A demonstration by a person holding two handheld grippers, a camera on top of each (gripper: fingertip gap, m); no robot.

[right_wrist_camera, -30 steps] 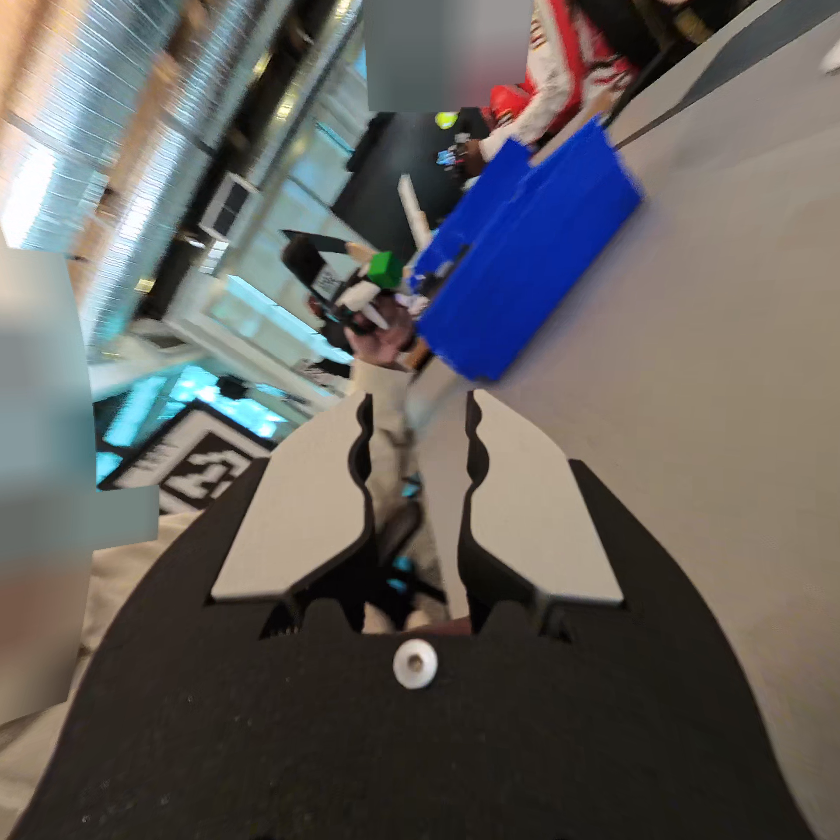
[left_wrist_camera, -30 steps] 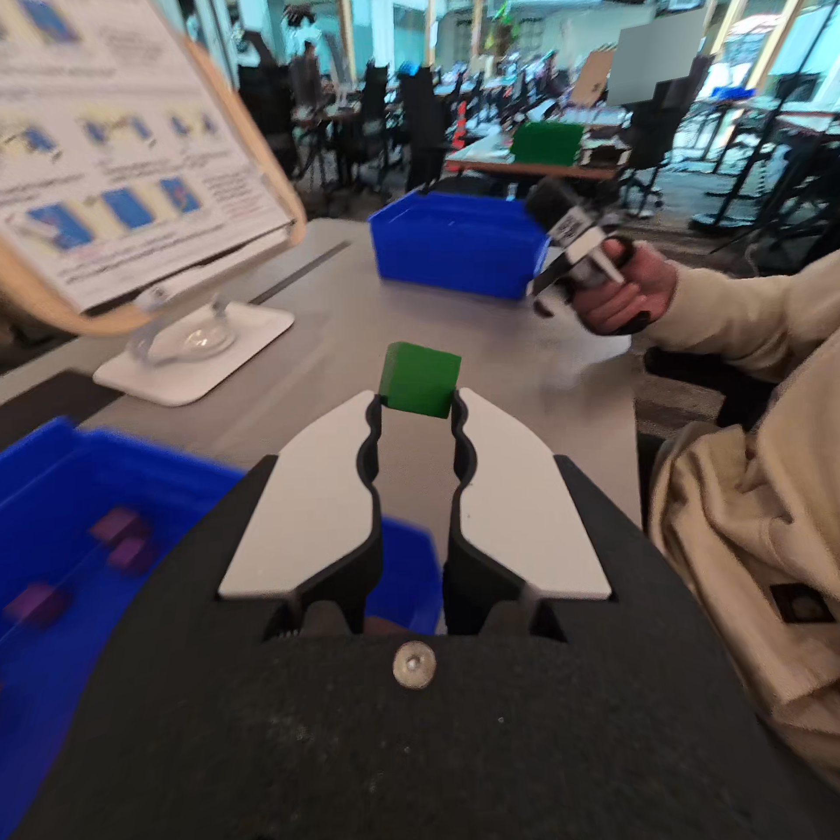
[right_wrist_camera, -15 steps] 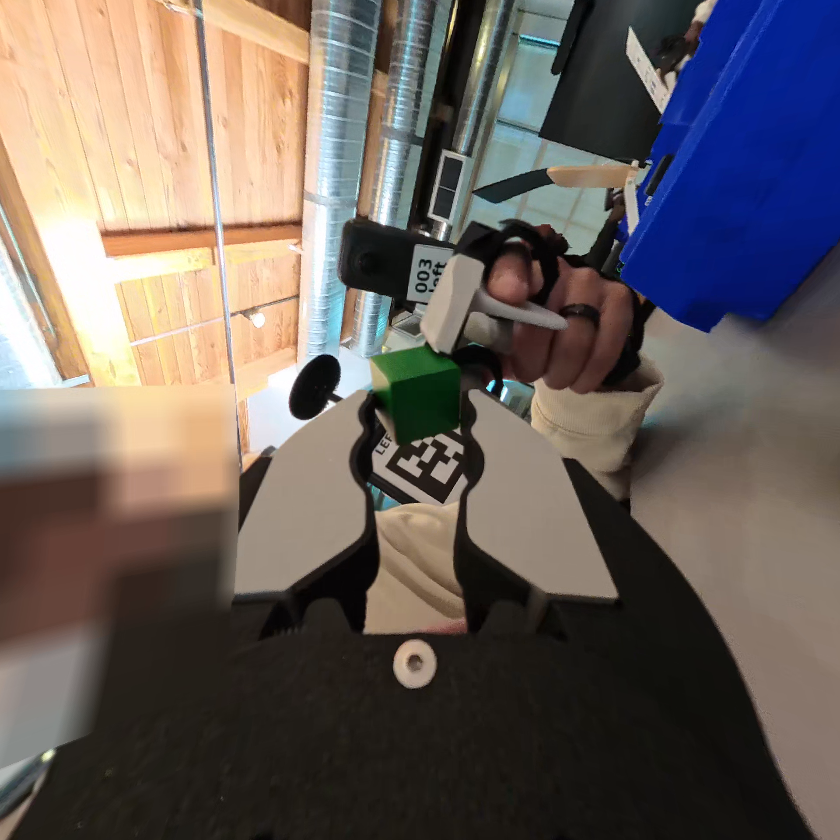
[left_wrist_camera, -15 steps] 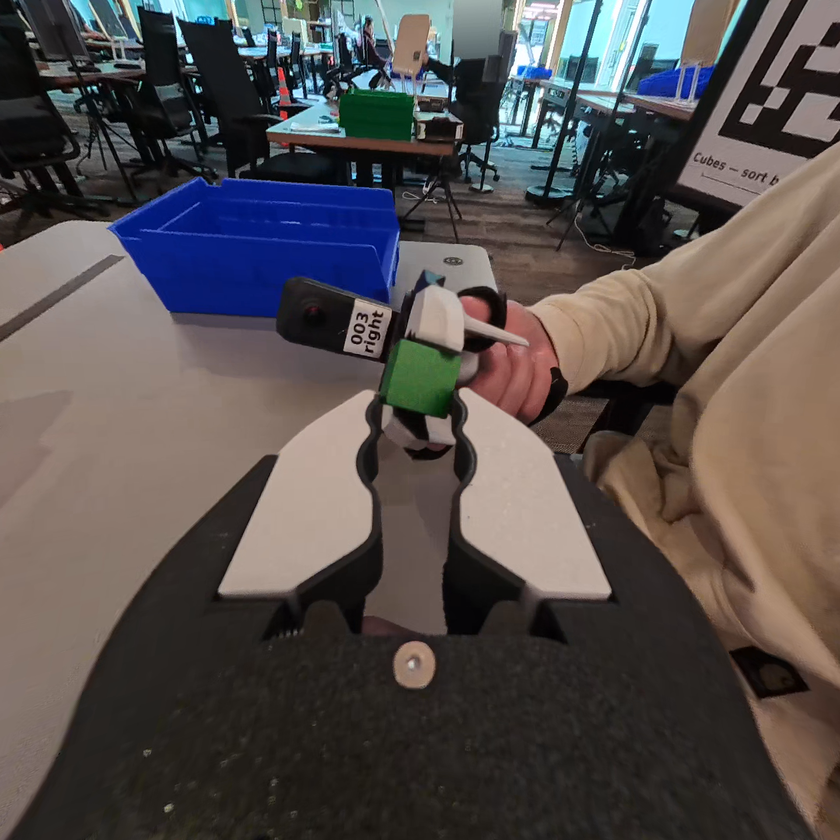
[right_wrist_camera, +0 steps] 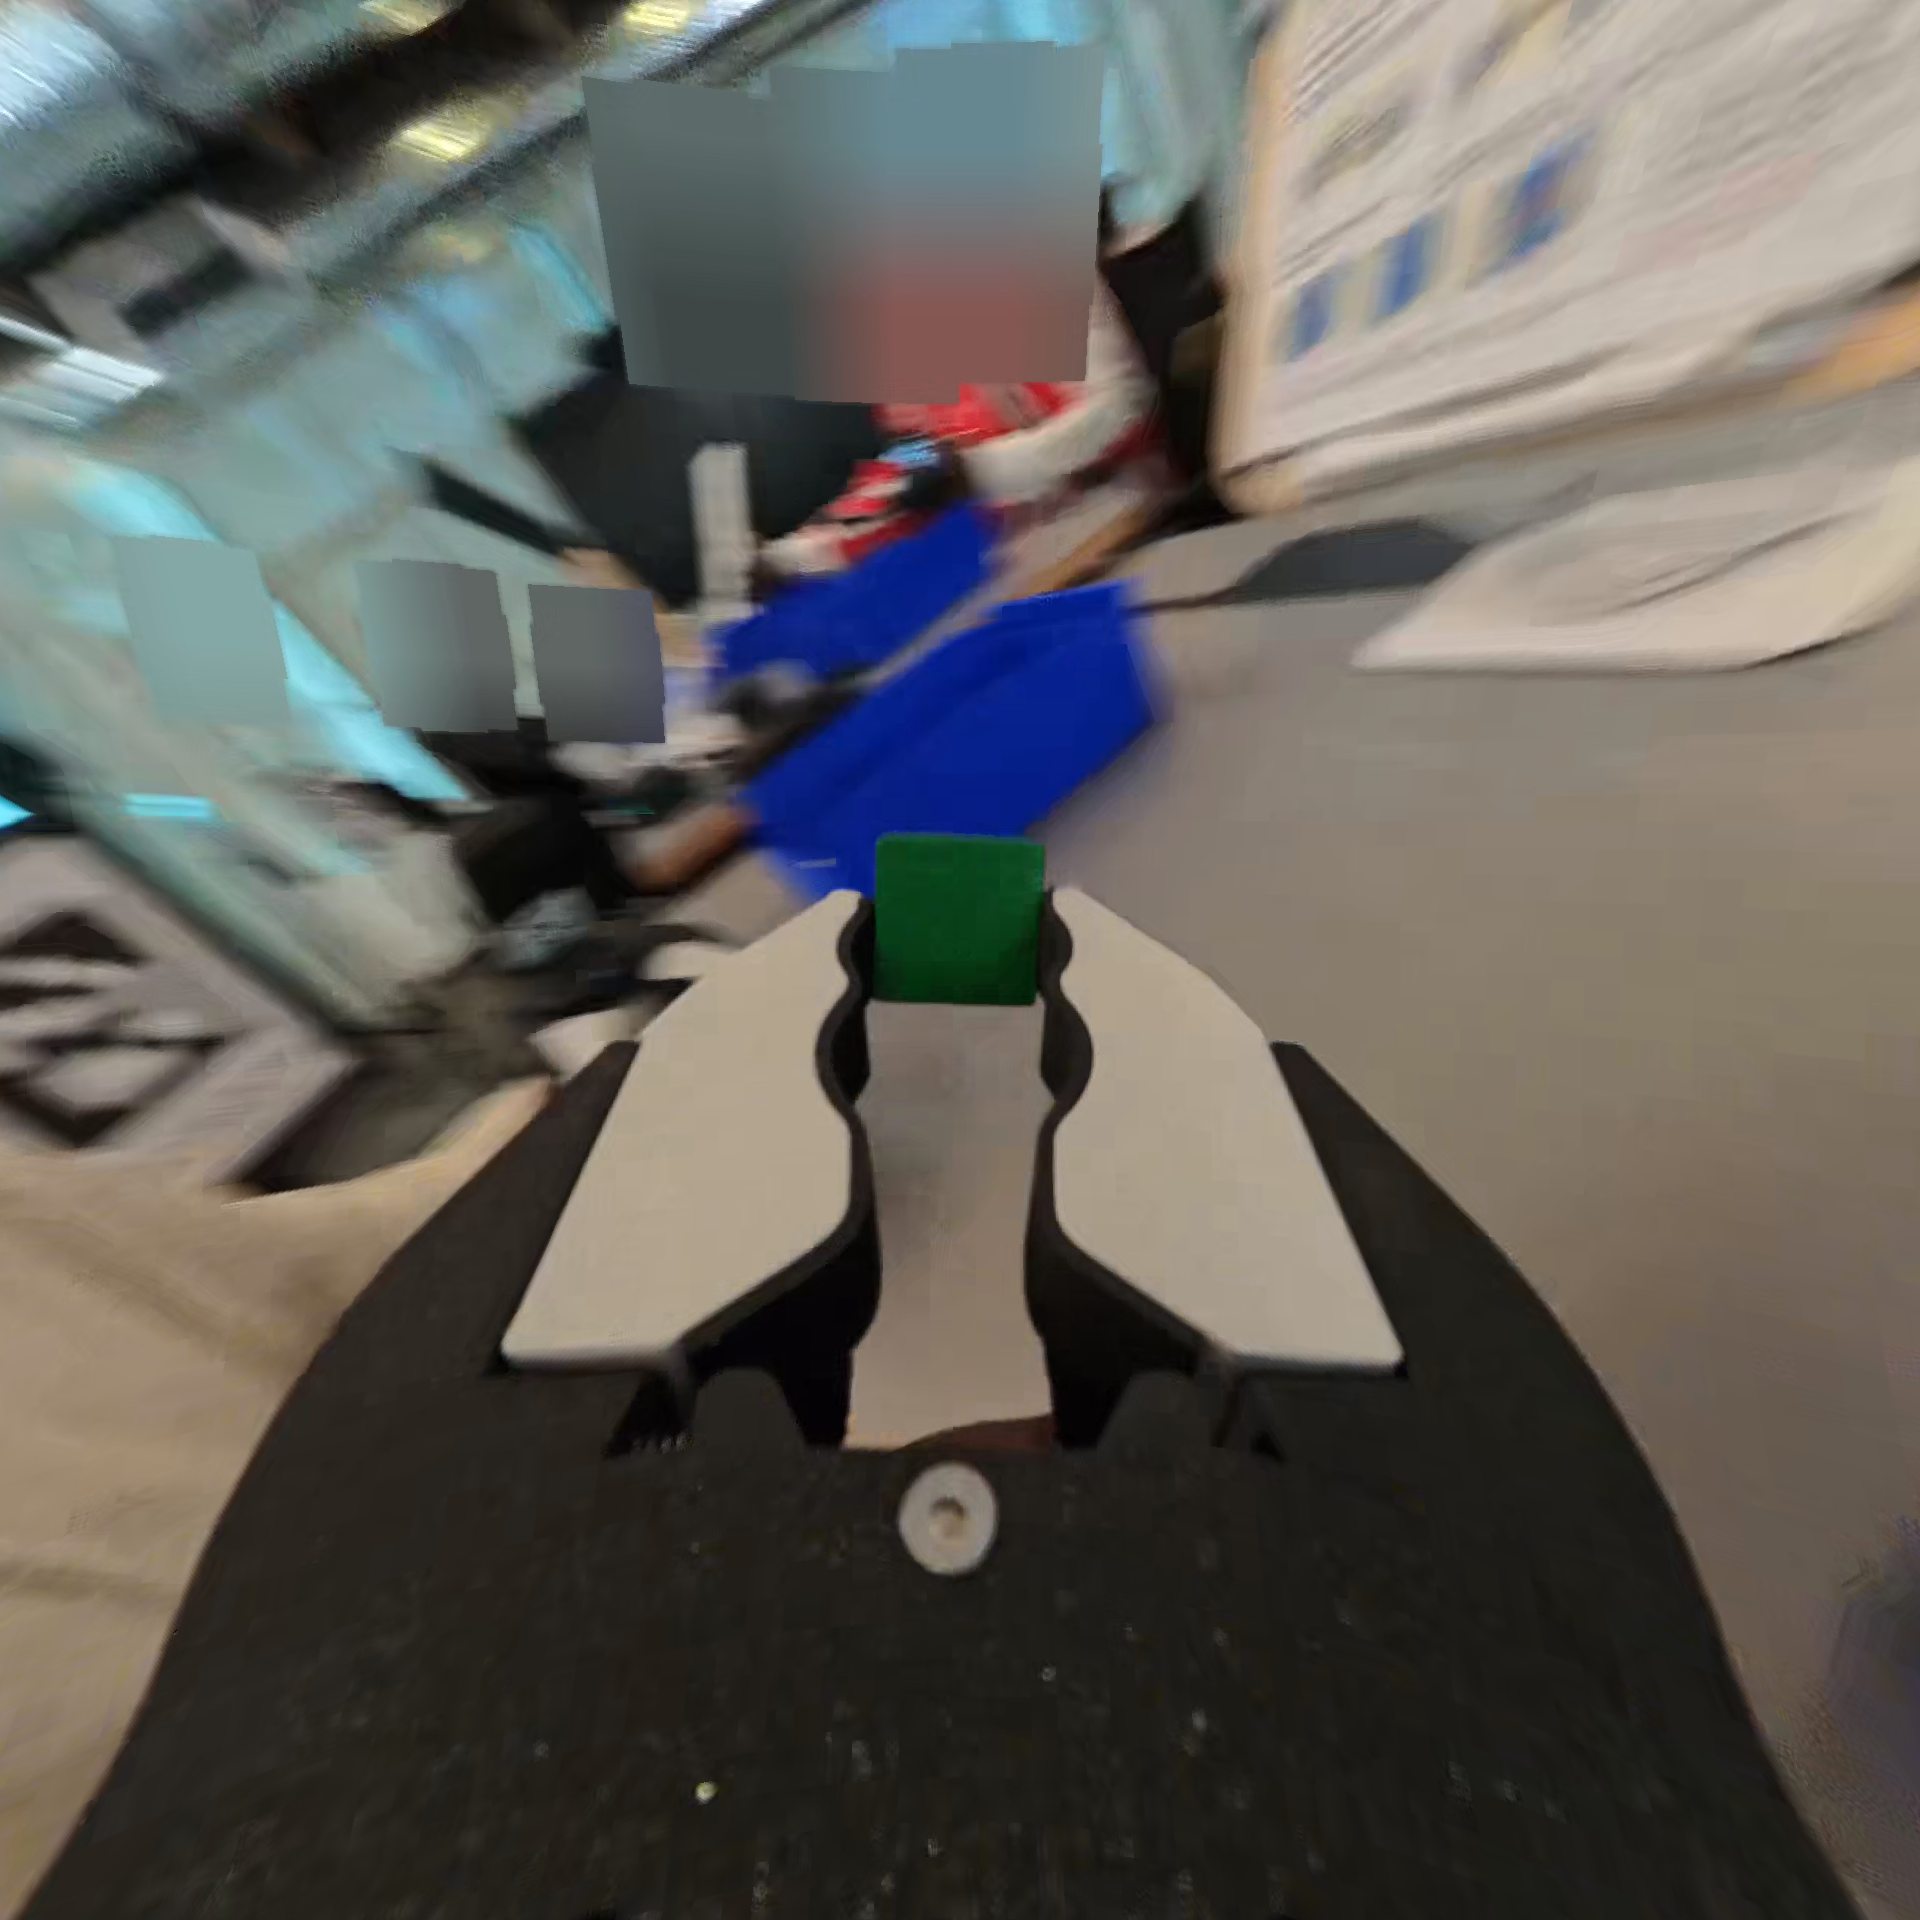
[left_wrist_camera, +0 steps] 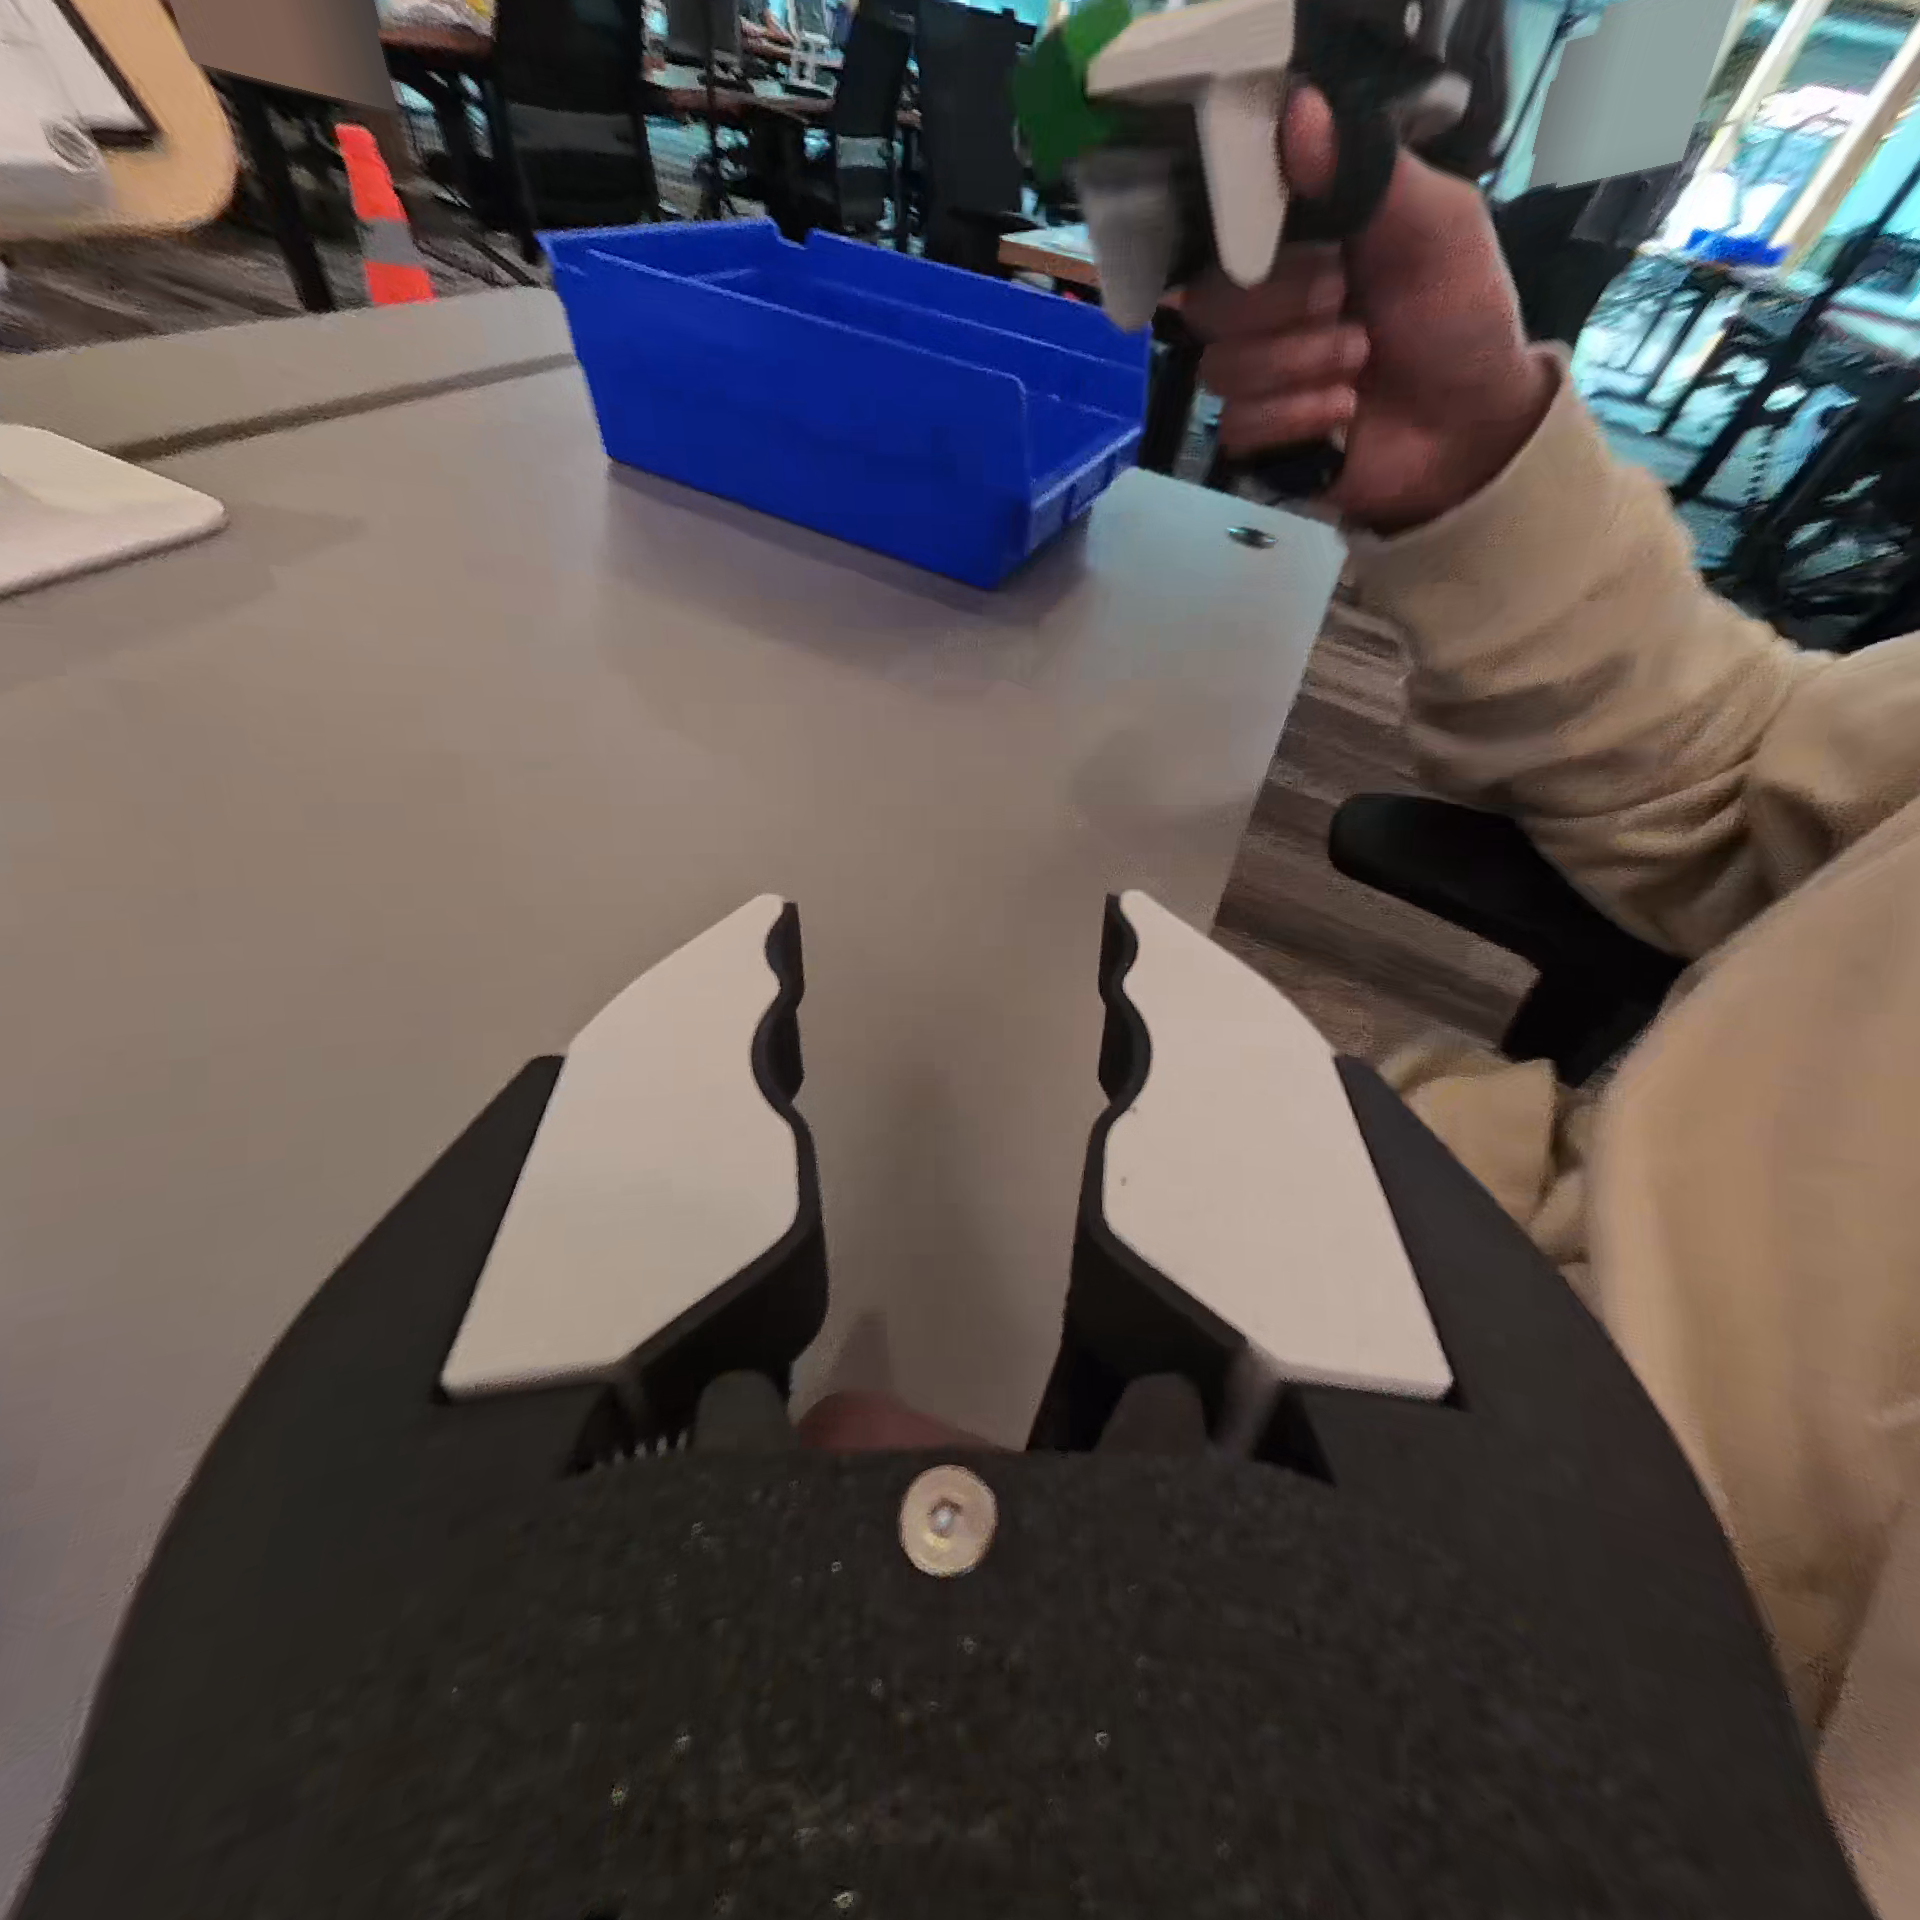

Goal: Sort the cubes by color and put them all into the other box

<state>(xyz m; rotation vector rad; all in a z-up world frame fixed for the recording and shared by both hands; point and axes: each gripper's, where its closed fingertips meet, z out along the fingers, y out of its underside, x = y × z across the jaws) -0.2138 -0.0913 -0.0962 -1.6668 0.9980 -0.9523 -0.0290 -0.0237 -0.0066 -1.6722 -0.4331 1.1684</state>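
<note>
My left gripper (left_wrist_camera: 951, 914) is open and empty above the grey table (left_wrist_camera: 468, 779). A blue divided box (left_wrist_camera: 810, 447) stands at the far side of the table. My right gripper (left_wrist_camera: 1101, 114), held in a hand at the top of the left wrist view, is raised above that box with a green cube (left_wrist_camera: 1055, 83) between its fingers. In the blurred right wrist view my right gripper (right_wrist_camera: 956, 902) is shut on the green cube (right_wrist_camera: 956, 920), with a blue box (right_wrist_camera: 987, 707) beyond it.
A white stand base (left_wrist_camera: 62, 509) sits at the table's left, under a sign board (right_wrist_camera: 1558, 208). The table's right edge (left_wrist_camera: 1278, 727) runs beside the person's beige sleeve (left_wrist_camera: 1610, 727). Chairs and desks fill the room behind.
The green cube went from my left gripper to my right one. My left gripper opened and drew back. My right gripper shut on the cube and swung up and away.
</note>
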